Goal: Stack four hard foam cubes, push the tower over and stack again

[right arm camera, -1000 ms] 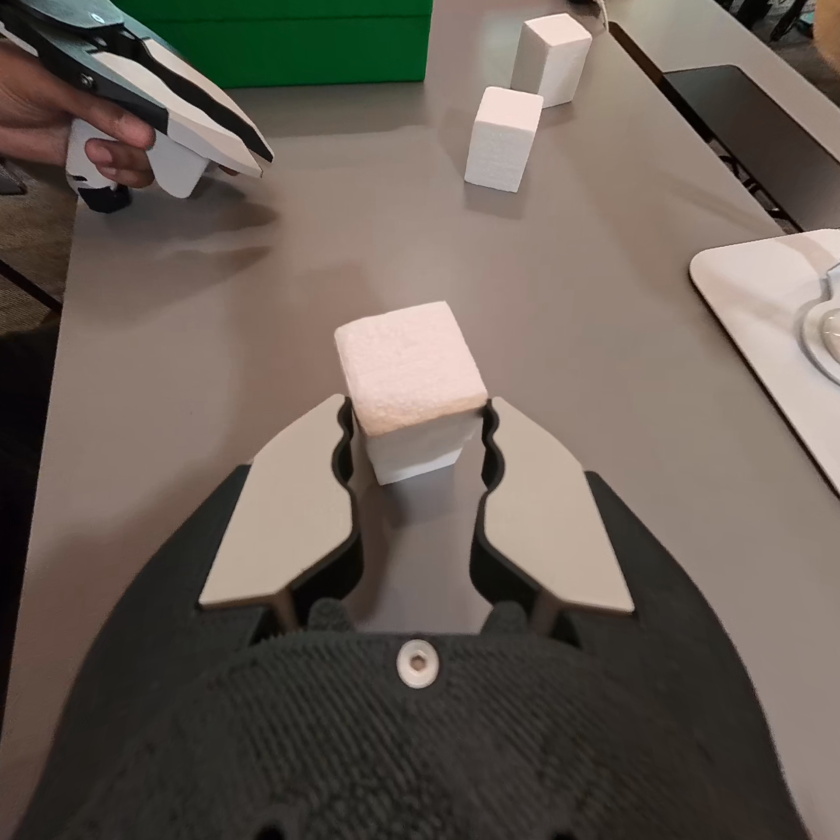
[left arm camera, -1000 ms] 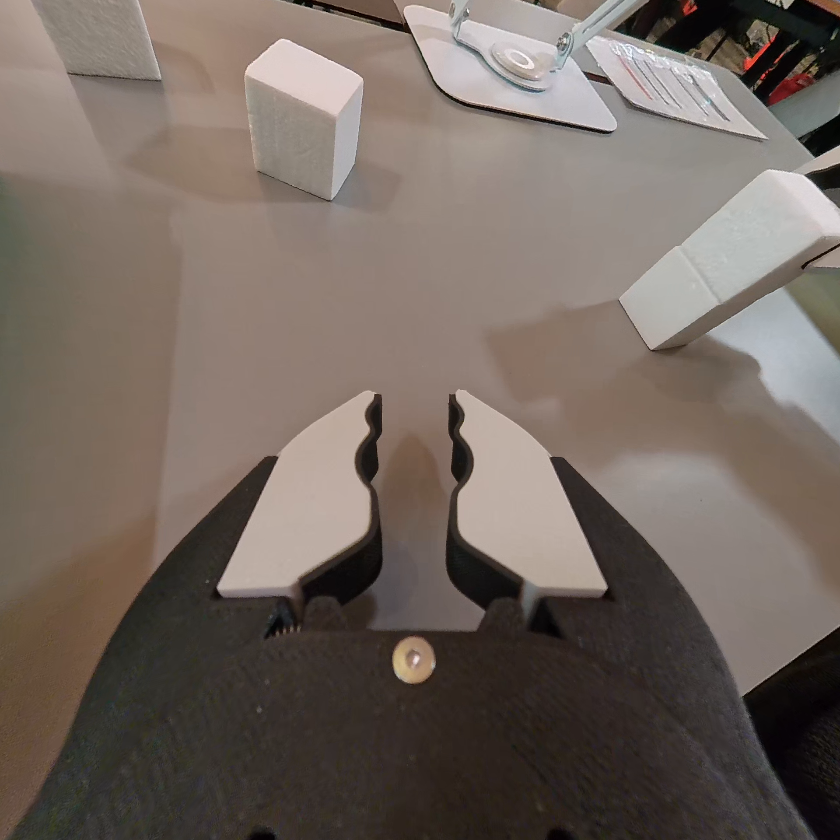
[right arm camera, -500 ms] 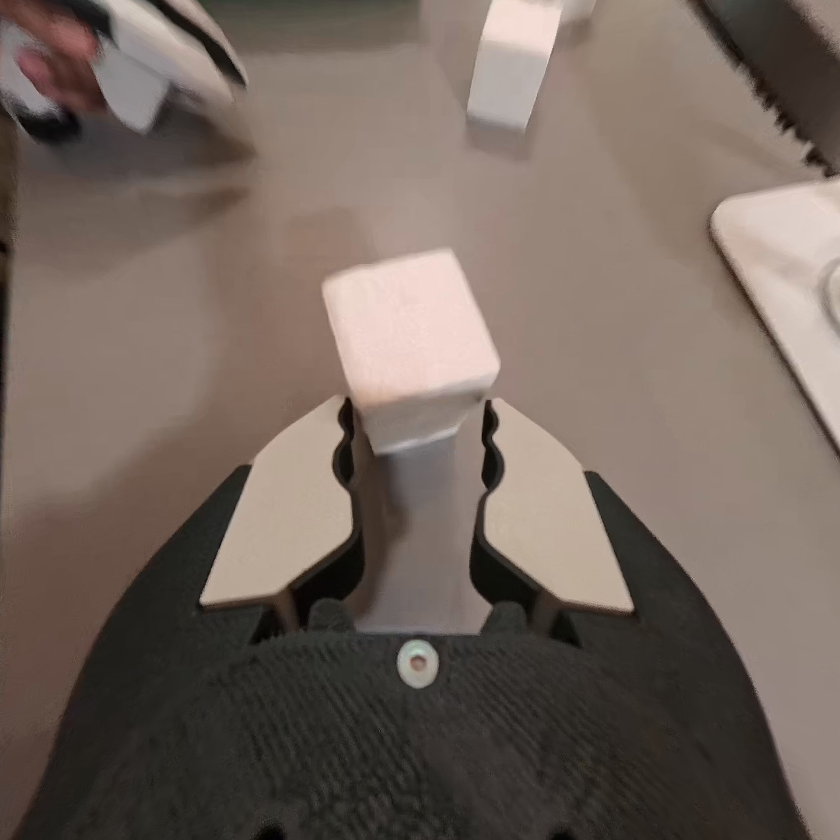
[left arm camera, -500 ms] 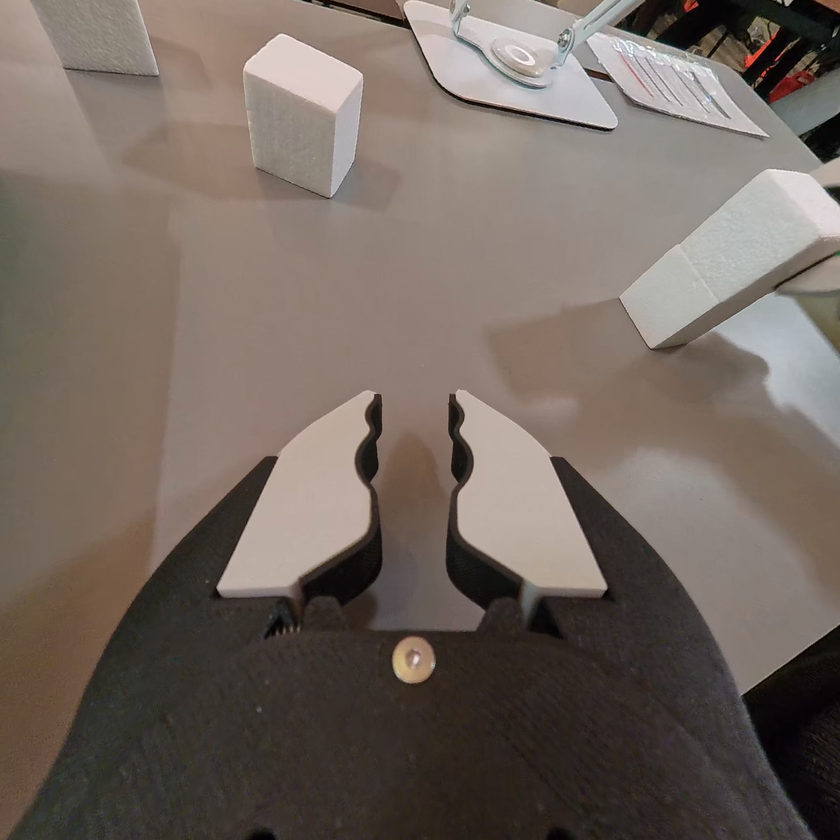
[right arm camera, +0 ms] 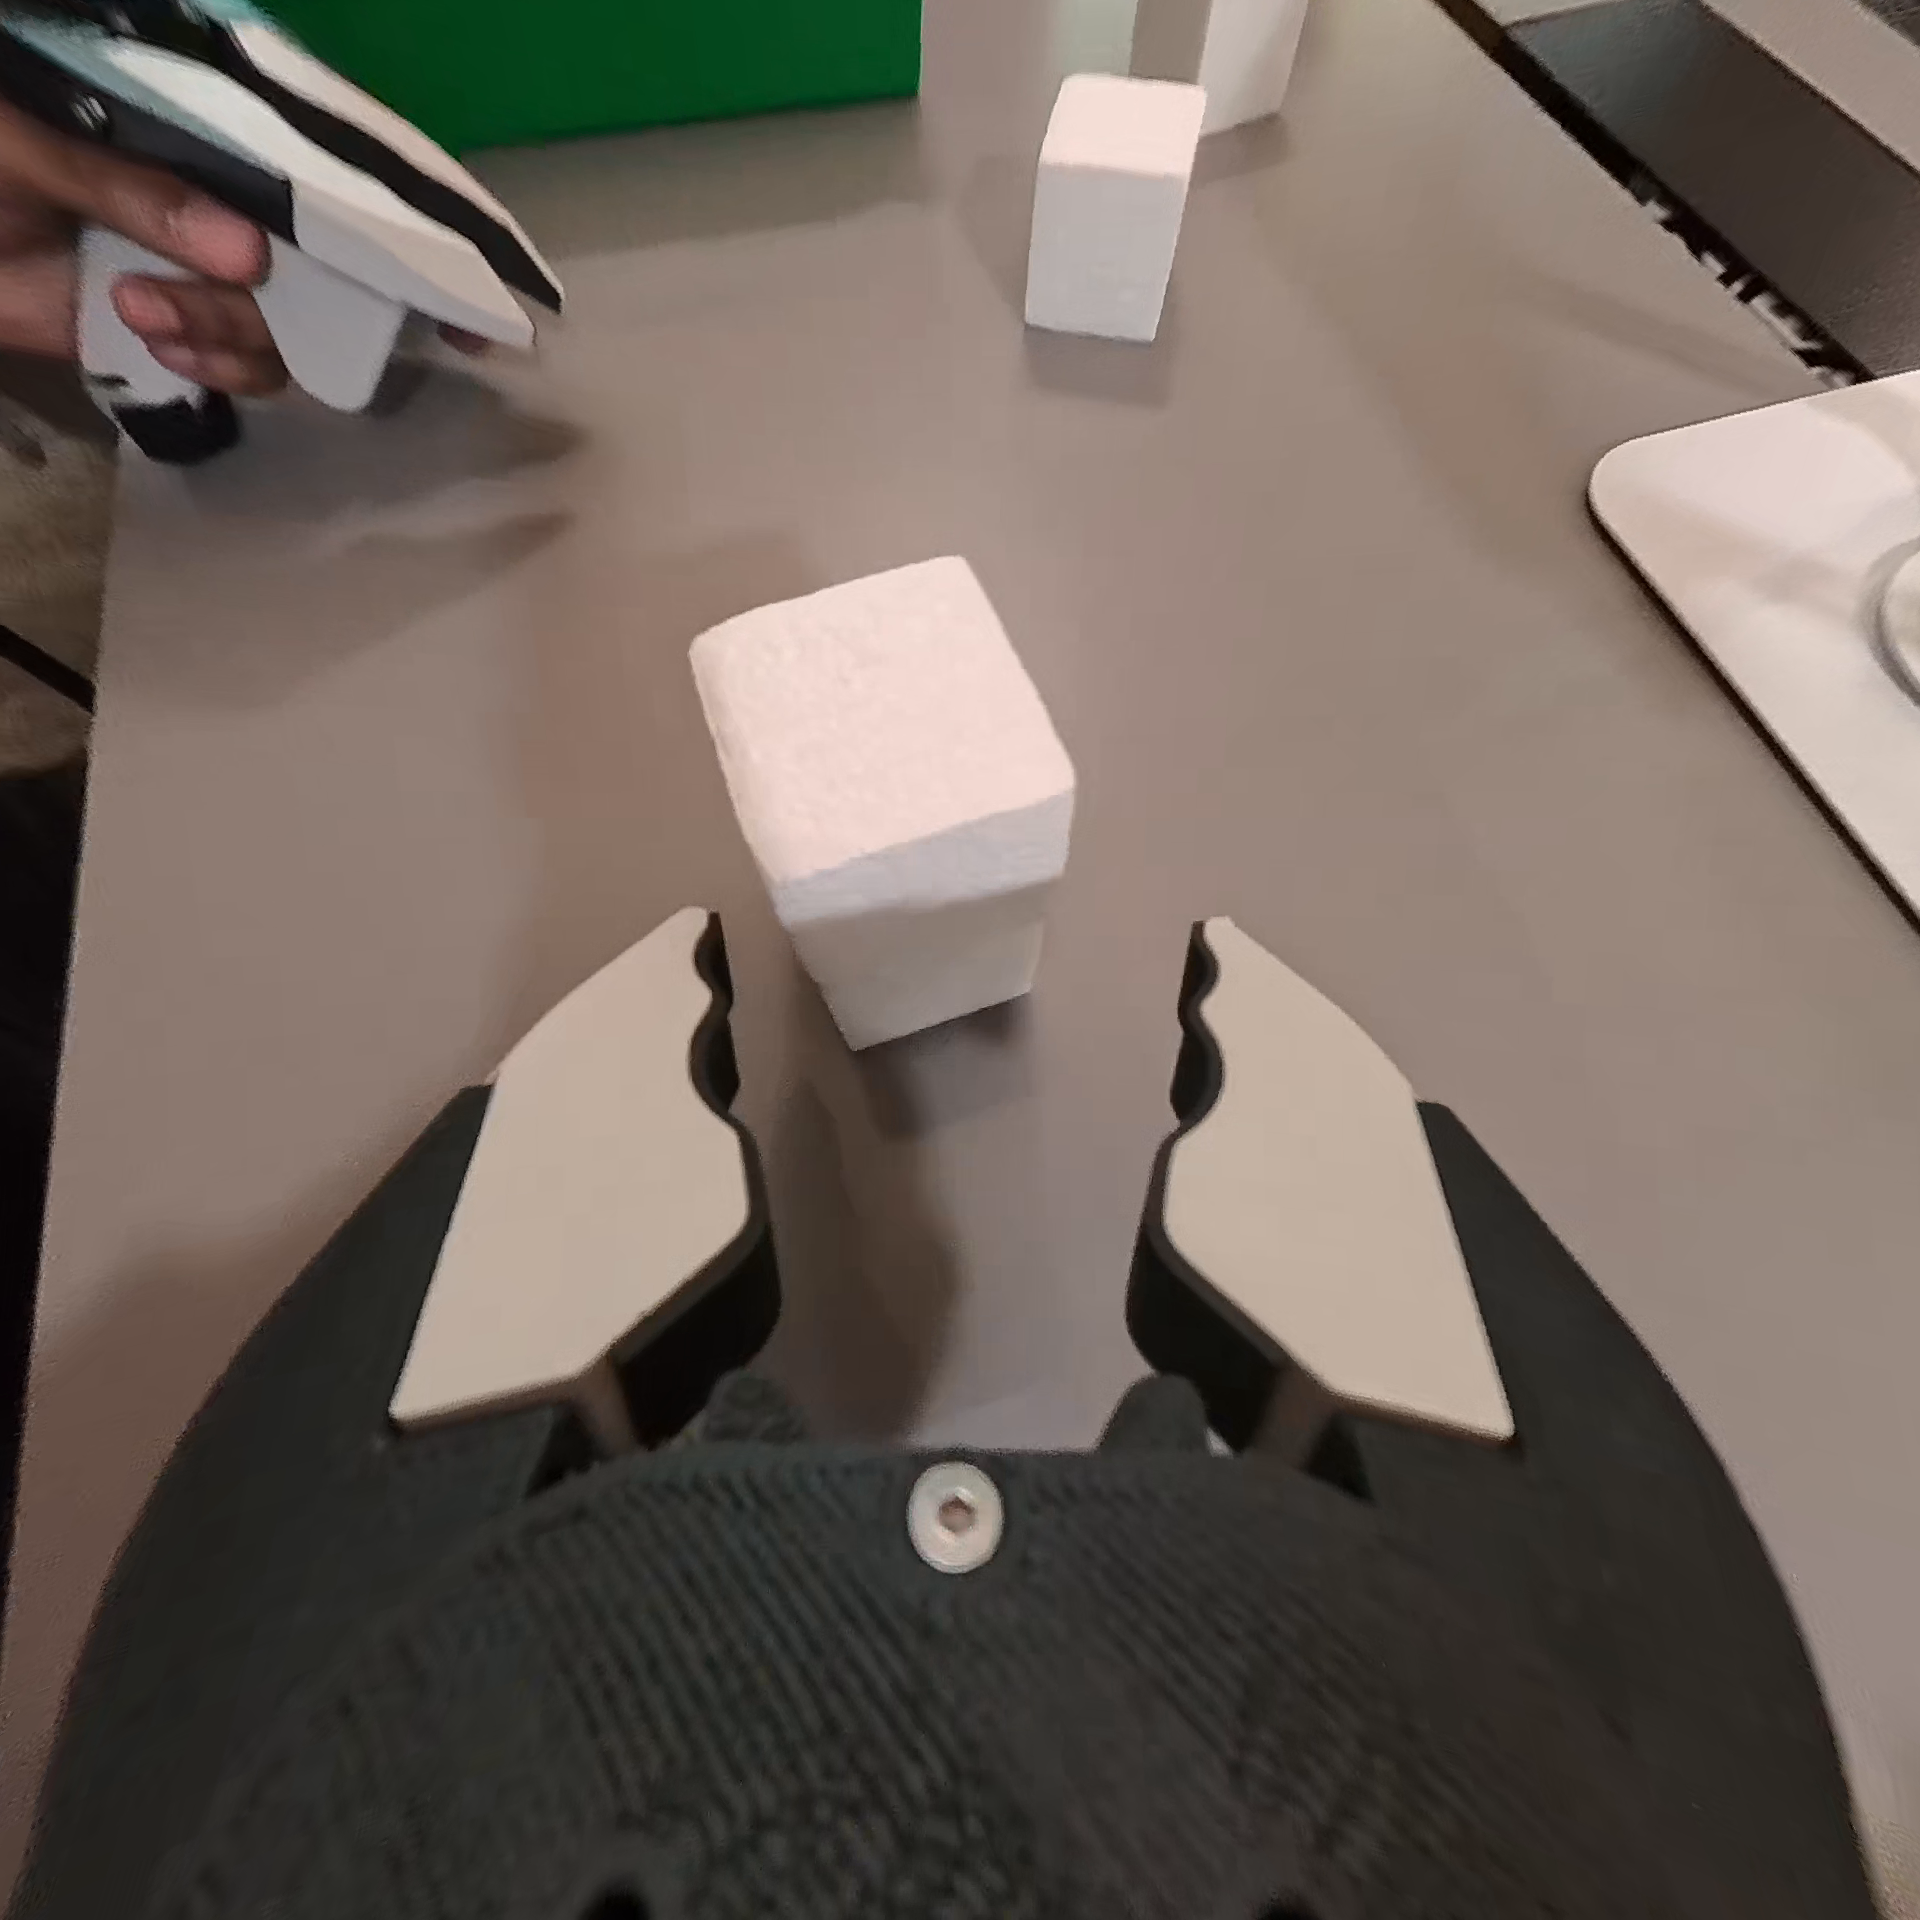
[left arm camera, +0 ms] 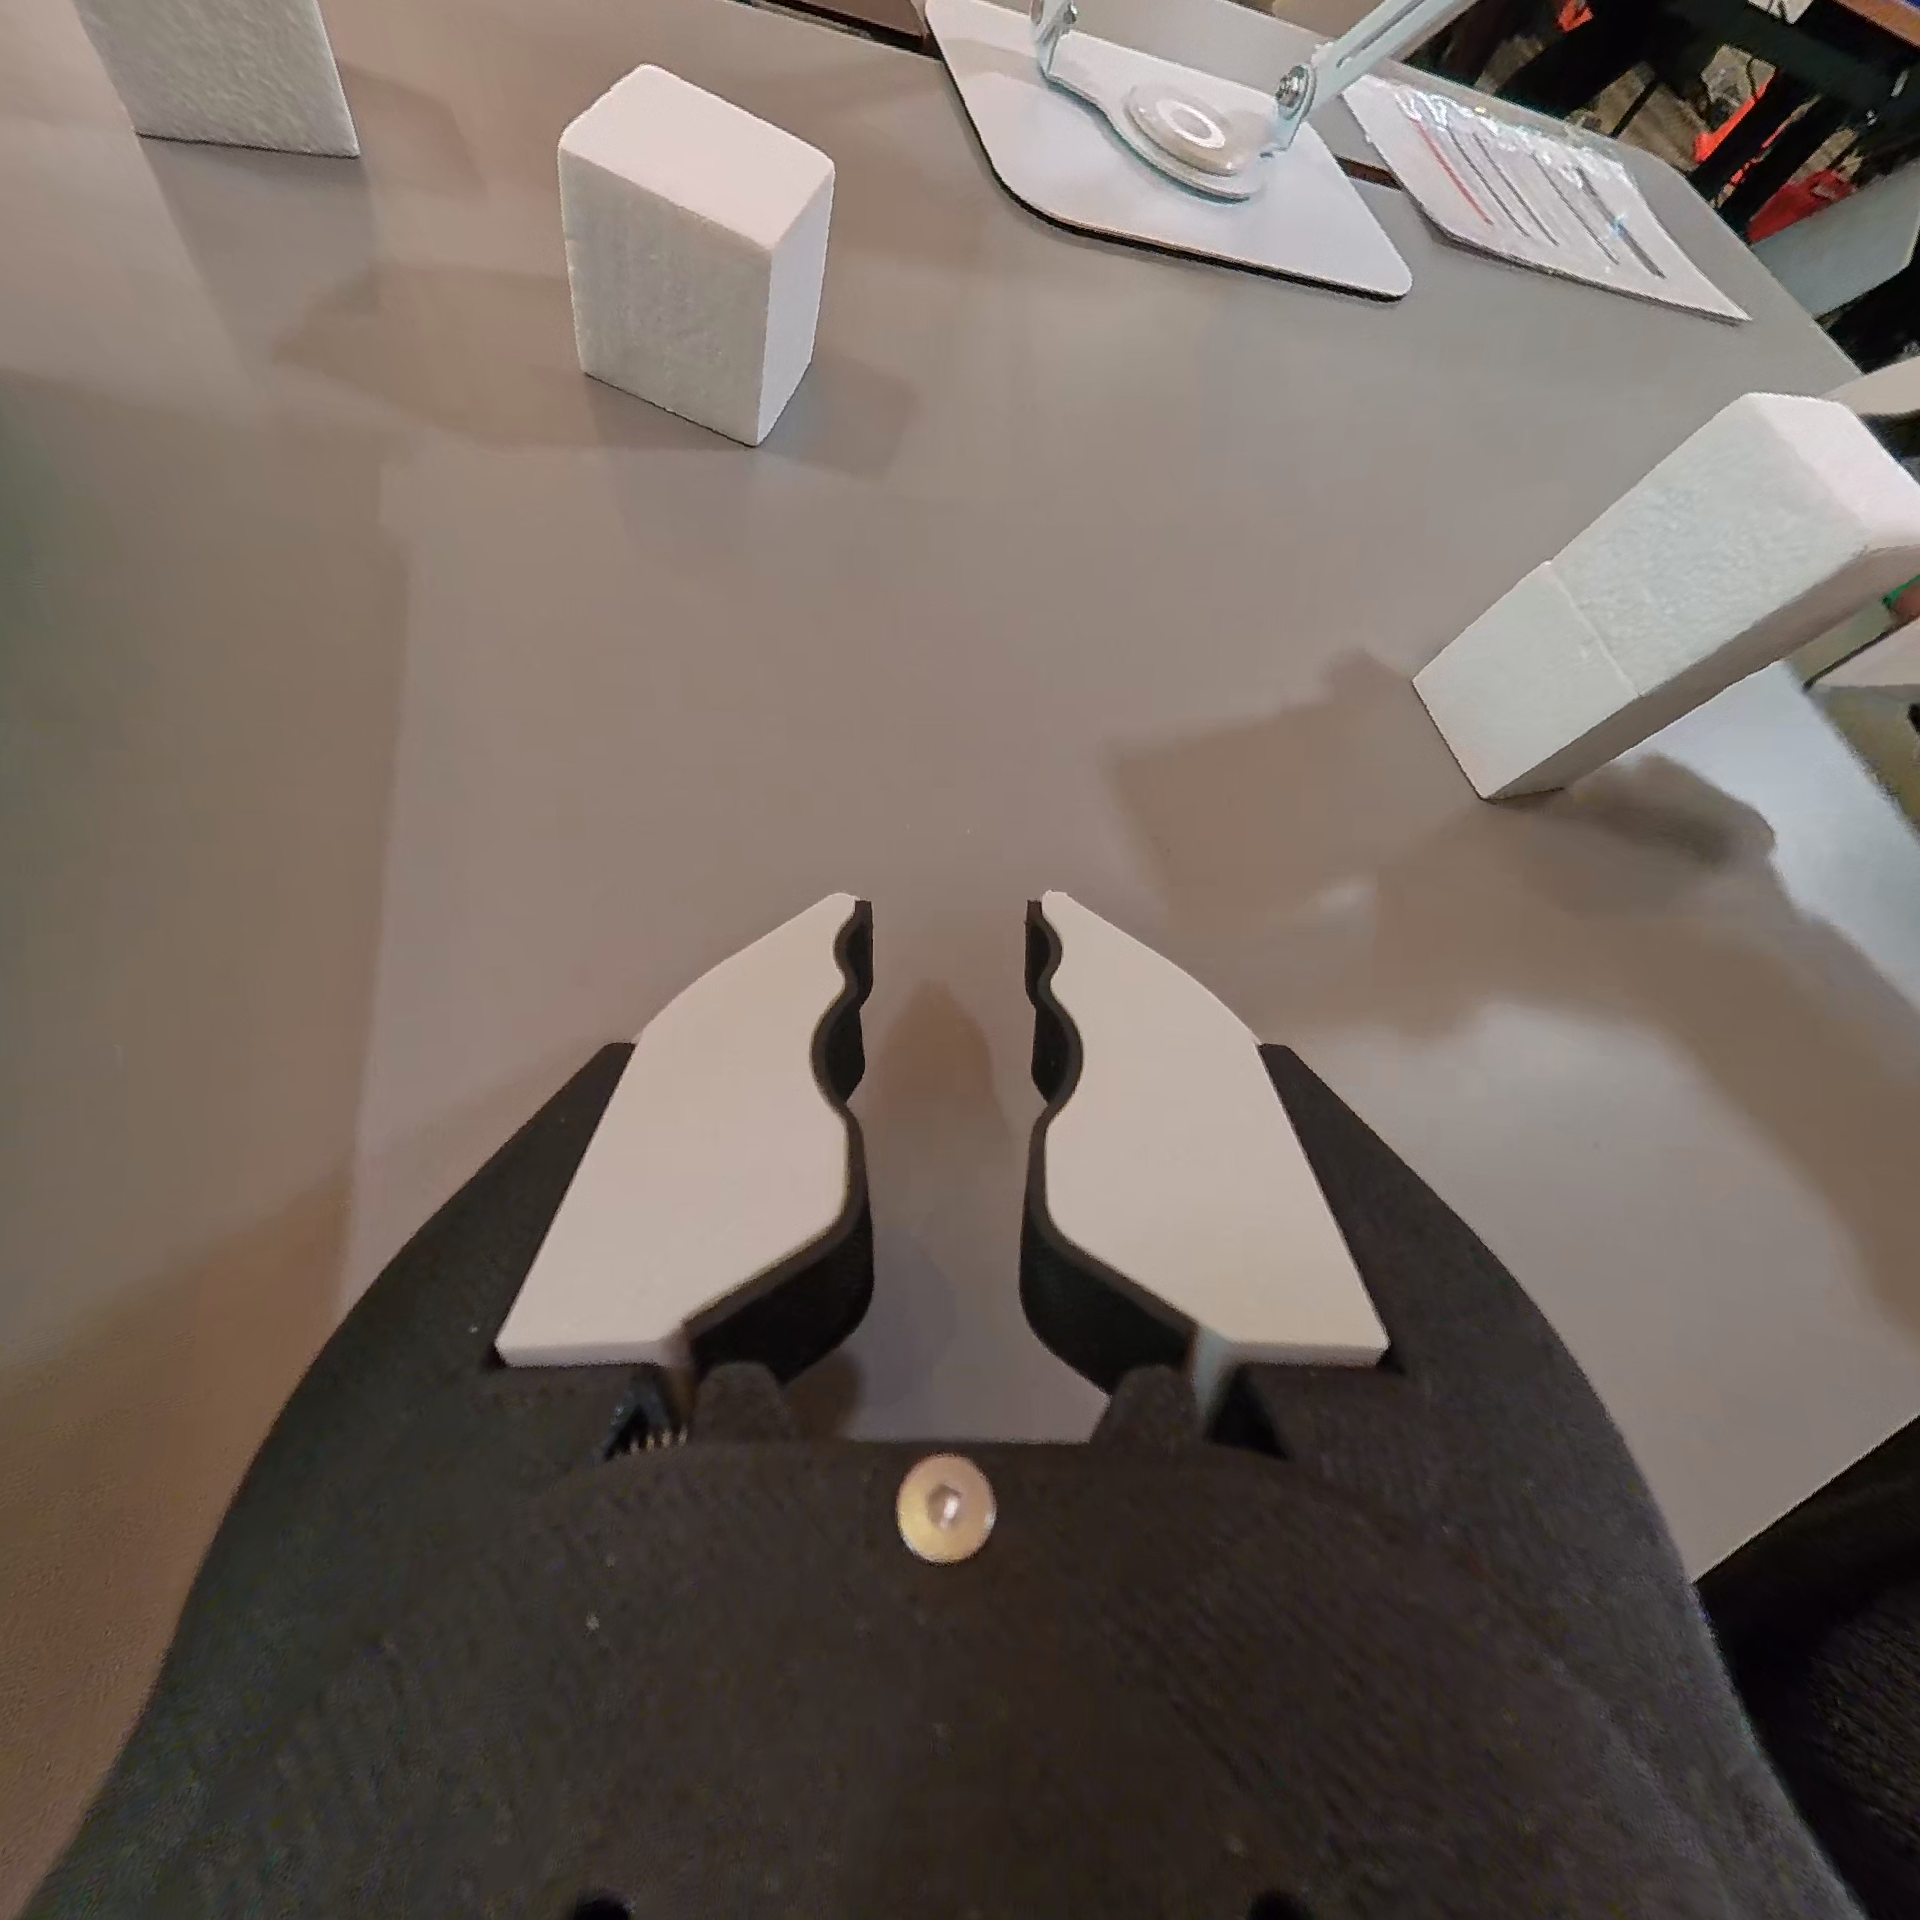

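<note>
My right gripper [right arm camera: 954,935] is open wide and empty. A white foam block [right arm camera: 883,769] stands on the grey table [right arm camera: 1351,727] just ahead of its fingertips, apart from both. The same block shows at the right of the left wrist view [left arm camera: 1683,582], where it looks tilted with its low corner on the table. My left gripper [left arm camera: 949,914] has a narrow gap between its fingers, holds nothing and hovers over bare table. It also shows in the right wrist view [right arm camera: 499,291], held by a hand [right arm camera: 177,270] at the far left.
Two more white foam blocks stand farther off, one nearer [left arm camera: 691,249] [right arm camera: 1112,208] and one behind [left arm camera: 218,73] [right arm camera: 1247,52]. A white base plate with a metal arm [left arm camera: 1174,197] [right arm camera: 1766,582] lies on the table. A clear packet [left arm camera: 1538,197] lies beside it. A green box [right arm camera: 623,52] stands at the back. There is about 25 cm between the tips of the two grippers. My right gripper is the nearer one to the white foam block [right arm camera: 883,769]: about 4 cm, against 25 cm.
My right gripper has opened and let go of the foam block, which now stands on the table ahead of the fingertips. My left gripper has barely moved.
</note>
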Motion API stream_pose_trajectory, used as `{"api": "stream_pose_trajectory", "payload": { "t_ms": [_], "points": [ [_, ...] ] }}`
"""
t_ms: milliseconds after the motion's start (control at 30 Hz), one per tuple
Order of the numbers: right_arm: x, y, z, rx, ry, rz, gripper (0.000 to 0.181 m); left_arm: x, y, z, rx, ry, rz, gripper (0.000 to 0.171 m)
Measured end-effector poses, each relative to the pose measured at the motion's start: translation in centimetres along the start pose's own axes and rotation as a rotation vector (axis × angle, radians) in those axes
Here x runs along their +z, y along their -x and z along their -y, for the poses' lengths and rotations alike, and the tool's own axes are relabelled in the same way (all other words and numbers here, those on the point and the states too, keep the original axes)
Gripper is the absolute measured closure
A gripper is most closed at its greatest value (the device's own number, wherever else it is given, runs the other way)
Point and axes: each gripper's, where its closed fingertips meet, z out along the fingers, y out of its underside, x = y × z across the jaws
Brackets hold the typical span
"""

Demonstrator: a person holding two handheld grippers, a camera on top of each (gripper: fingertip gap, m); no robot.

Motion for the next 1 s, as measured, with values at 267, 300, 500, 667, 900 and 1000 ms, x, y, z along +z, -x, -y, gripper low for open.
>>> {"api": "stream_pose_trajectory", "payload": {
  "t_ms": [267,300,500,667,900,1000],
  "points": [
    [-6.2,-2.0,7.8,0.313,-0.52,0.035,0.1,0.0,0.1,0.1,-0.004,-0.004,0.005,0.143],
    [-7.5,-1.7,9.9,0.372,-0.632,0.051,0.1,0.0,0.2,0.2,-0.004,-0.008,0.008,0.143],
    [-4.9,7.3,17.8,0.385,-0.879,0.138,0.099,-0.4,1.0,1.5,-0.01,-0.083,0.054,0.145],
    [8.5,11.1,16.9,0.356,-0.62,-0.024,0.084,-2.0,2.6,4.1,-0.057,-0.235,0.129,0.139],
    [21.1,0.3,14.3,0.277,-0.211,-0.43,0.072,-2.5,3.9,5.0,-0.054,-0.274,0.152,0.138],
    [24.0,-2.3,14.5,0.25,-0.097,-0.454,0.063,-2.2,3.8,5.1,-0.033,-0.267,0.14,0.139]
  ]
}}
